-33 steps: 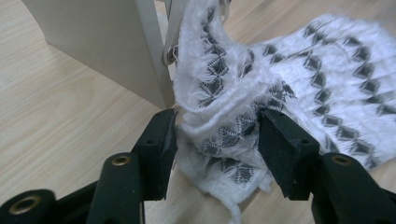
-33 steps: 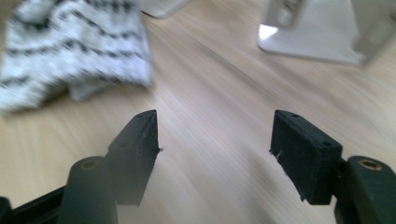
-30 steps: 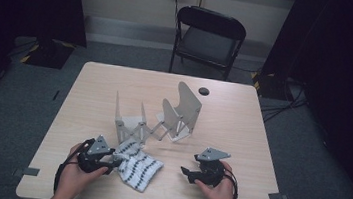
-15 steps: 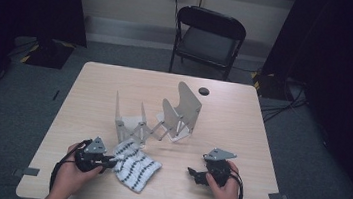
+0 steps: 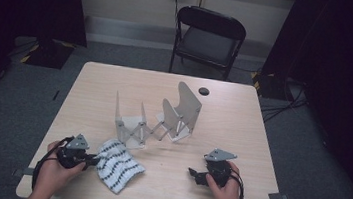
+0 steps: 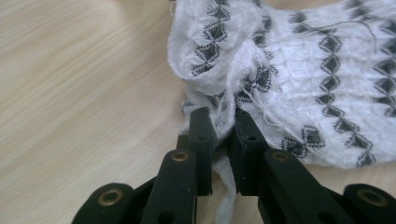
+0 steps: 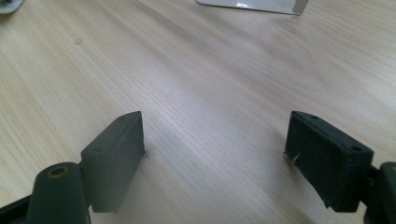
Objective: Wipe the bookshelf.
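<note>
The white cloth (image 5: 116, 165) with dark diamond stripes lies crumpled on the near left part of the wooden table (image 5: 242, 122), just in front of the folding rack (image 5: 157, 120). The left gripper (image 5: 91, 160) sits at the cloth's left edge, low over the tabletop, held by the person's left hand (image 5: 52, 176). In the left gripper view its two black jaws have just been closing and now pinch a bunched fold of the cloth (image 6: 280, 84) between their tips, the fabric gathered up into a ridge right at the pads; a loose tail of white thread hangs down between the jaws.

The right gripper (image 5: 192, 172) is at the near right of the table, well apart from the cloth, held in the right hand (image 5: 225, 188) and pointing left. In the right gripper view (image 7: 215, 154) its jaws stand wide apart with nothing but bare wood between them, low over the table; from this angle it is hard to say whether the tips touch the surface.

The rack stands upright in the middle of the table, its pale plates joined by a scissor lattice. A small dark round object (image 5: 204, 90) lies on the far side of the table, and a black folding chair (image 5: 208, 37) stands beyond the far edge.
</note>
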`<state>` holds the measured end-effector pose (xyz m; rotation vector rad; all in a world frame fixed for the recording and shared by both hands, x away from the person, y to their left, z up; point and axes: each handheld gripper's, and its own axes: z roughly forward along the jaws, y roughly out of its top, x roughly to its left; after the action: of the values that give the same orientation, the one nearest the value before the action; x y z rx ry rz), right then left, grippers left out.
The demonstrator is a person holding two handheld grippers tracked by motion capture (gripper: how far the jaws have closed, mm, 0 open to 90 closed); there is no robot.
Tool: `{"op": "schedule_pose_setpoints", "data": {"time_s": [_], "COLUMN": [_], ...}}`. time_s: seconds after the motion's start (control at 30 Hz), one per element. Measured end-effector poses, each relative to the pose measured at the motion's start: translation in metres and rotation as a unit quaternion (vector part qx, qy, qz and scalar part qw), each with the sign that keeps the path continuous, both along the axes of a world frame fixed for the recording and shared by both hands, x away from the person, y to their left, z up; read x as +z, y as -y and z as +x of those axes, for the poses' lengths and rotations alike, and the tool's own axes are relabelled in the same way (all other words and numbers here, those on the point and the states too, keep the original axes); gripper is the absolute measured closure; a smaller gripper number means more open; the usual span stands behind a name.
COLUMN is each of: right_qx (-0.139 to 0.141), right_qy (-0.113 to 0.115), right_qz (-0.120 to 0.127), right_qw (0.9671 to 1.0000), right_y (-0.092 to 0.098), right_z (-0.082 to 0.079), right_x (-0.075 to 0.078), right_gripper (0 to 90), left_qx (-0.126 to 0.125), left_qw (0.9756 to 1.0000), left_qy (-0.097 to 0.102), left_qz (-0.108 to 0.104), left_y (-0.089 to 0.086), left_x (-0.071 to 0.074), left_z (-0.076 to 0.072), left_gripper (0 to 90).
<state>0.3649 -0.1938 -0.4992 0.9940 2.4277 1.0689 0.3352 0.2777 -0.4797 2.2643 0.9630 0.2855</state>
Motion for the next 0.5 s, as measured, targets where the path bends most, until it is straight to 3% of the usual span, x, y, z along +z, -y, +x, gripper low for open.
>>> {"op": "schedule_pose_setpoints", "data": {"time_s": [0.13,0.37,0.43,0.47,0.5], "right_qx": [-0.001,-0.001,-0.001,-0.001,-0.001], "right_qy": [0.000,0.000,0.000,0.000,0.000], "right_qz": [0.001,0.000,0.000,0.000,0.001], "right_qw": [1.0000,1.0000,1.0000,1.0000,1.0000], "right_y": [0.000,0.000,0.000,0.000,0.000], "right_z": [0.000,0.000,0.000,0.000,0.001], "right_x": [0.000,0.000,0.000,0.000,0.000], "right_gripper": [19.2,19.1,19.1,19.1,19.1], "left_qx": [0.019,0.026,0.029,0.042,0.040], "left_qw": [0.9998,0.9994,0.9985,0.9980,0.9977], "left_qy": [0.004,0.017,0.037,0.045,0.051], "left_qz": [-0.006,0.015,0.028,0.018,0.023], "left_y": [-0.009,-0.011,-0.012,-0.011,-0.013], "left_x": [-0.001,0.004,0.008,0.009,0.013], "left_z": [0.003,0.005,0.004,0.002,0.002], "left_gripper": [80.7,79.2,69.8,64.2,61.3]}}
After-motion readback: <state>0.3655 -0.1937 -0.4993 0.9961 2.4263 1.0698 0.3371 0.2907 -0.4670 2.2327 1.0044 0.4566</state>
